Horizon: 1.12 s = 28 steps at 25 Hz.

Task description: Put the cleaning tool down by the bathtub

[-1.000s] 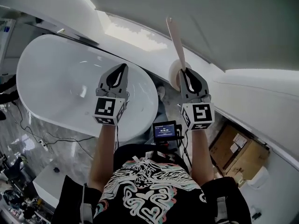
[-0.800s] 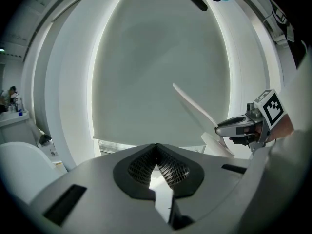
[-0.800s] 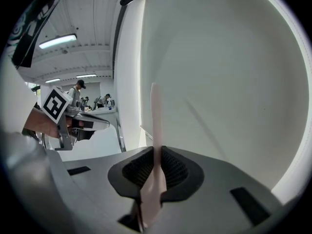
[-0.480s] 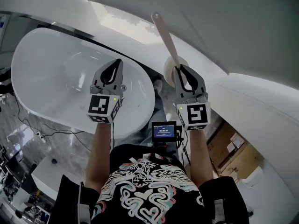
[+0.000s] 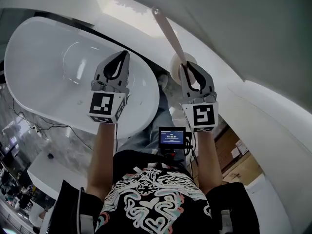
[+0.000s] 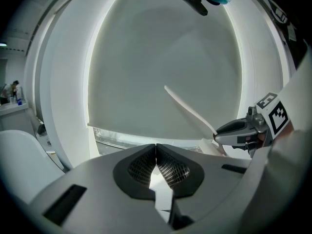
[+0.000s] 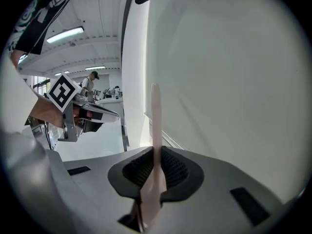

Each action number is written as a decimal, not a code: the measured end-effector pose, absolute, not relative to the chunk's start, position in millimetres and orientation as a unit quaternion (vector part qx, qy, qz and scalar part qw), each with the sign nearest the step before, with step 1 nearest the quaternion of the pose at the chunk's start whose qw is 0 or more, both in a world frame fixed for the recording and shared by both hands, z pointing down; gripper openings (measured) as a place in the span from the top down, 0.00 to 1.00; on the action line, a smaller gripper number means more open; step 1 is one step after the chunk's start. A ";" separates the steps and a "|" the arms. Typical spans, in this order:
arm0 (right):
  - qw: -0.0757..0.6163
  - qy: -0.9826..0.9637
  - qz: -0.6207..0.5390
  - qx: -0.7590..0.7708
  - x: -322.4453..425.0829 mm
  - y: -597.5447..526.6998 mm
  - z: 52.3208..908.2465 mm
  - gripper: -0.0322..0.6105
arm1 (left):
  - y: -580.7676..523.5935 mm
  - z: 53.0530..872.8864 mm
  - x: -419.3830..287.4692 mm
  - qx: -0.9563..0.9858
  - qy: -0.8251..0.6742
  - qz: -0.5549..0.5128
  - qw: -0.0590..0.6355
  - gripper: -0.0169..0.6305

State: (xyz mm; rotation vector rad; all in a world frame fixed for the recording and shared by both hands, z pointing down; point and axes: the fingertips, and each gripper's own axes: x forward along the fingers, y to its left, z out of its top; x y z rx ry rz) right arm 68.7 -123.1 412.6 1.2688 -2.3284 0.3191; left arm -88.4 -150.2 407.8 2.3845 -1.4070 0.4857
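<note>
Right gripper [image 5: 188, 70] keeps cleaning tool [image 5: 169, 34] clamped, now leaning further left.

We see a smooth, glossy white bathtub [image 5: 53, 77] beneath the left claw [image 6: 156, 156]. Both claws look like matt grey plastic, with rough, gridded black pads [image 6: 171, 172]. Clamped in the right claw [image 7: 155, 165], the cleaning tool [image 7: 156, 126] looks smooth, pale and matt.

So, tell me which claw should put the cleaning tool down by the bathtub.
Right. The right claw is already shut on the handle of the cleaning tool; the left claw is shut with nothing in it.
</note>
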 end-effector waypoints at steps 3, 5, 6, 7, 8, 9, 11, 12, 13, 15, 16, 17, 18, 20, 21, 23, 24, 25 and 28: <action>0.252 -0.845 0.123 0.455 55.9 -136.3 420.2 0.85 | -161.7 422.2 -99.3 0.833 -0.491 0.172 0.189 0.95; 0.261 -0.846 0.123 0.448 52.3 -140.5 429.3 0.85 | -162.7 432.7 -101.0 0.830 -0.492 0.172 0.199 0.95; 0.265 -0.847 0.123 0.444 51.3 -141.6 434.1 0.85 | -162.1 437.6 -100.9 0.828 -0.493 0.172 0.203 0.95; 0.269 -0.847 0.123 0.441 51.2 -141.8 438.4 0.85 | -160.9 442.1 -100.2 0.827 -0.494 0.172 0.206 0.95; 0.273 -0.847 0.123 0.438 51.9 -141.8 442.0 0.85 | -159.7 446.0 -98.8 0.826 -0.495 0.173 0.209 0.95; 0.275 -0.848 0.124 0.436 53.4 -142.1 445.0 0.85 | -158.8 449.5 -97.1 0.824 -0.496 0.173 0.212 0.95; 0.281 -0.847 0.124 0.433 55.4 -143.2 450.4 0.85 | -158.1 455.1 -95.6 0.822 -0.498 0.171 0.217 0.95; 0.283 -0.847 0.123 0.432 54.5 -144.0 453.5 0.85 | -158.3 458.0 -96.9 0.821 -0.499 0.171 0.219 0.95; 0.286 -0.847 0.123 0.430 52.6 -145.0 457.1 0.85 | -158.9 461.3 -99.4 0.820 -0.500 0.172 0.220 0.95; 0.289 -0.848 0.124 0.426 49.3 -147.1 464.6 0.85 | -160.4 468.9 -104.3 0.816 -0.504 0.174 0.223 0.95; 0.291 -0.849 0.125 0.424 48.8 -147.8 468.5 0.85 | -161.1 473.1 -105.7 0.814 -0.506 0.174 0.224 0.95; 0.292 -0.849 0.126 0.422 48.9 -148.6 472.7 0.85 | -162.0 477.6 -106.6 0.813 -0.507 0.175 0.225 0.95; 0.294 -0.849 0.126 0.421 49.3 -149.5 477.3 0.85 | -163.0 482.5 -107.2 0.812 -0.508 0.176 0.226 0.95; 0.299 -0.848 0.126 0.420 50.6 -151.0 487.4 0.85 | -164.4 492.1 -108.1 0.811 -0.509 0.178 0.228 0.95; 0.302 -0.847 0.126 0.420 51.6 -151.4 492.8 0.85 | -164.6 496.8 -108.1 0.810 -0.509 0.179 0.228 0.95; 0.308 -0.845 0.126 0.418 54.4 -150.8 504.8 0.85 | -163.3 506.9 -106.5 0.810 -0.508 0.182 0.229 0.95; 0.311 -0.844 0.128 0.417 56.1 -149.9 511.2 0.85 | -161.9 512.4 -105.0 0.810 -0.507 0.184 0.231 0.95; 0.313 -0.844 0.131 0.416 57.8 -148.5 517.6 0.85 | -160.0 517.9 -103.2 0.809 -0.506 0.186 0.232 0.95; 0.316 -0.845 0.136 0.409 62.8 -144.3 535.4 0.85 | -153.9 532.3 -96.2 0.808 -0.504 0.190 0.238 0.95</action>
